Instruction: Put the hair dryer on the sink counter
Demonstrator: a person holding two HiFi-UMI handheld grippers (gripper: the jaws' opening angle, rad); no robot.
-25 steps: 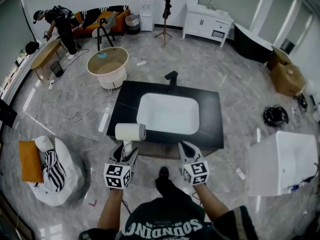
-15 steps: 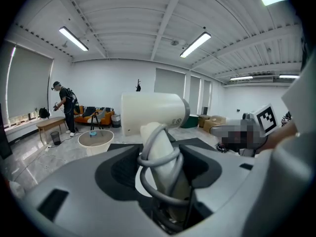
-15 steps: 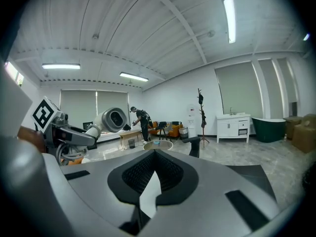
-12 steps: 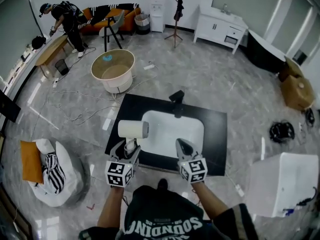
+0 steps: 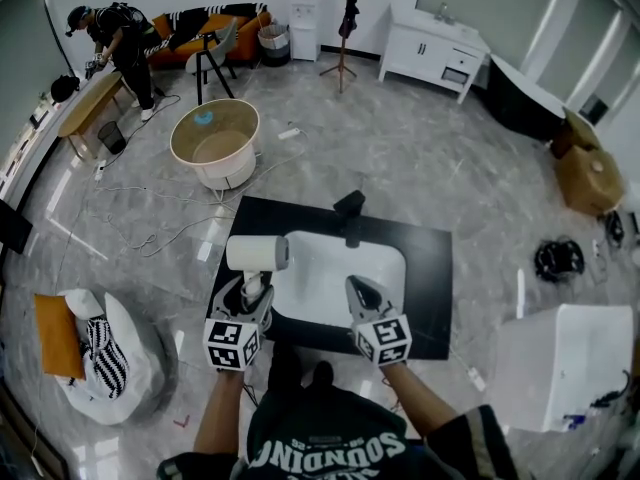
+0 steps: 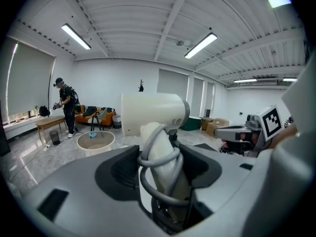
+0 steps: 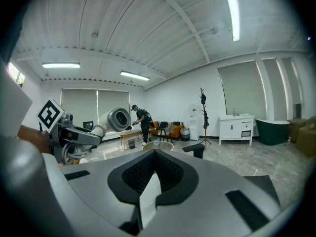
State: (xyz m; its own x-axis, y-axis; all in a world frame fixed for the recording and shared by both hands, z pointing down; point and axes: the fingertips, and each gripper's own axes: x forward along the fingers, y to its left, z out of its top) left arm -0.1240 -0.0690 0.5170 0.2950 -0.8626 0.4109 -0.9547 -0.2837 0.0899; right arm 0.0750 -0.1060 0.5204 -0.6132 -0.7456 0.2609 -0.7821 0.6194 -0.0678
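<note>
Hair dryer (image 5: 256, 253) farther over counter (image 5: 425, 278) in left tool (image 5: 250, 293), barrel crosswise

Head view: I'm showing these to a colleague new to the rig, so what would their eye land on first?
The white hair dryer stands out first, clamped by its cord-wrapped handle in the left gripper and held above the left front of the black sink counter. Next comes the white basin set in that counter, with the right gripper shut and empty over its near part.
</note>
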